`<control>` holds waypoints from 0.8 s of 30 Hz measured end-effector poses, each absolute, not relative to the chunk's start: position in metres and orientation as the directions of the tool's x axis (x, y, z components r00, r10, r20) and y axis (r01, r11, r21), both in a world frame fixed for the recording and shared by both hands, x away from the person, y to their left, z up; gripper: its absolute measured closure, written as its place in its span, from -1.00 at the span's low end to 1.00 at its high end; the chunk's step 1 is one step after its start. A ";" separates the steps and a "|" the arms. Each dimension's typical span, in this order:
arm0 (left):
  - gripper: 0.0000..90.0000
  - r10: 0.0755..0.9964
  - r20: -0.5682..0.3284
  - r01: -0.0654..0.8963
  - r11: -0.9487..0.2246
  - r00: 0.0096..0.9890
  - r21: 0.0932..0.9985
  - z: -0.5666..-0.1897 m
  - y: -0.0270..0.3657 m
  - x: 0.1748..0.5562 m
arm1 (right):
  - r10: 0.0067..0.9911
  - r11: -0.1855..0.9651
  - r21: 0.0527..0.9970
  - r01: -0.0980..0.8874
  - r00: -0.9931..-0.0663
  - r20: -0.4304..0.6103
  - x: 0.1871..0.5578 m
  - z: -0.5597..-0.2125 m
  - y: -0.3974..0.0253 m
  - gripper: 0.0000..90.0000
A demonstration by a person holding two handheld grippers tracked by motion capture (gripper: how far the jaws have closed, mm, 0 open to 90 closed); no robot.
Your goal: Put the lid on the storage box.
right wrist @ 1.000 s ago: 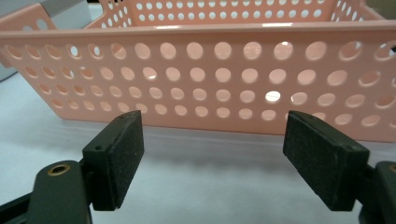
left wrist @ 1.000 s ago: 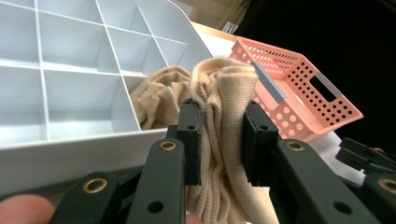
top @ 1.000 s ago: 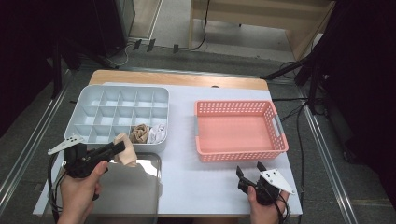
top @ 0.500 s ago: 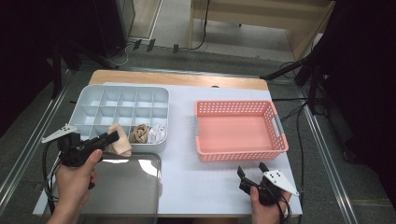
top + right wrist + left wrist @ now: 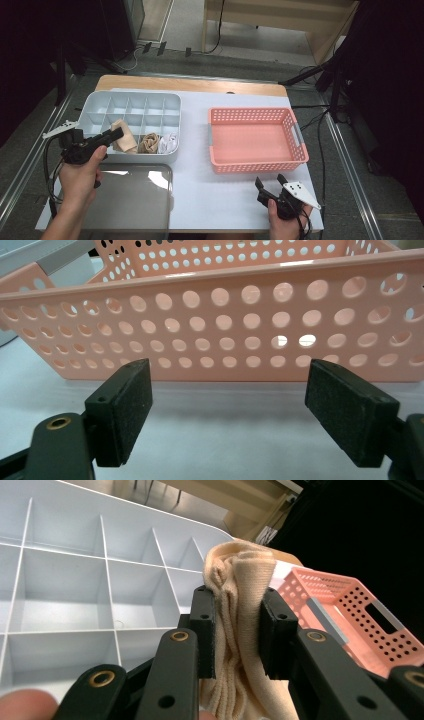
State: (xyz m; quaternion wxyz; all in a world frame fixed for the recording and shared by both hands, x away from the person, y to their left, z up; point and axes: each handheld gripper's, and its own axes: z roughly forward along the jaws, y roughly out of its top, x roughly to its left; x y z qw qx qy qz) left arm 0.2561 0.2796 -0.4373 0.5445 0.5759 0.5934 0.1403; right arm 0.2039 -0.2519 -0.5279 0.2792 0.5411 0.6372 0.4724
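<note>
Two containers sit on the white table [image 5: 200,200]: a pale blue-grey divided organiser tray [image 5: 131,100] at the left and a pink perforated basket [image 5: 300,150] at the right, well apart. Basket looks bare inside; its holed wall [image 5: 250,315] stands close in front of the right gripper's camera. Metal tray [image 5: 140,200] lies at the near left corner, just in front of the organiser, shiny, with nothing on it that can be made out.

Left gripper [image 5: 112,136] is held in the person's left hand [image 5: 80,175], over the near-left part of the organiser, jaws pointing right. Jaws are clamped on a beige folded cloth, sock-like [image 5: 240,580]; in the left gripper view the fabric bulges above the pads [image 5: 206,630] and hangs below them. From the high view the cloth [image 5: 122,137] sits at a front-row compartment, second from left or so; can't tell if it touches the bottom. Two more small cloth bundles lie in the front row to its right: a brownish one [image 5: 149,143] and a white one [image 5: 168,144], in neighbouring cells.

Right gripper [image 5: 270,182] is in the right hand [image 5: 285,220] at the near right edge of the table, just in front of the basket, jaws spread wide apart, holding nothing, pads [image 5: 125,405] low over the white surface.
</note>
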 end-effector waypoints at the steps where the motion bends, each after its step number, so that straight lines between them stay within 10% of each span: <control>1: 0.63 0.837 -0.483 0.531 0.296 0.256 0.794 -0.438 0.281 0.258 | 0.954 -0.032 0.904 0.426 -0.258 0.155 0.204 -0.528 -0.252 -0.57; 24: 0.62 0.913 -0.374 0.571 0.222 0.162 0.790 -0.470 0.282 0.277 | 0.951 -0.042 0.903 0.428 -0.260 0.168 0.204 -0.528 -0.253 -0.54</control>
